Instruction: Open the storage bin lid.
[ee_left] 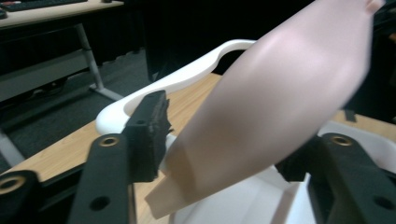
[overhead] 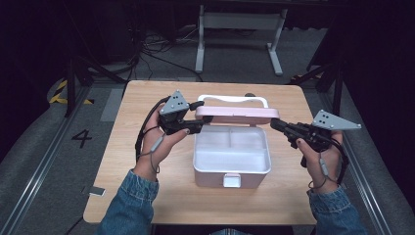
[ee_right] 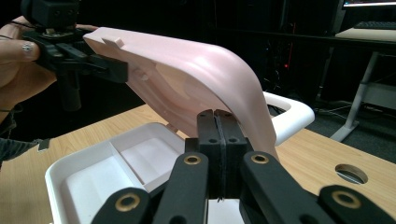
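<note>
A white lunch box stands open in the middle of the wooden table, with a divided, empty inside. Its pink lid is swung up at the back, above the white carry handle. My left gripper is shut on the lid's left end; in the left gripper view the lid runs between both pads. My right gripper hovers just off the lid's right end, jaws pressed together with nothing between them. The lid rises right behind those jaws.
A pink latch sits on the box's front wall. The table has bare wood on both sides of the box and a round hole near its far right. White desk legs and cables lie on the floor beyond.
</note>
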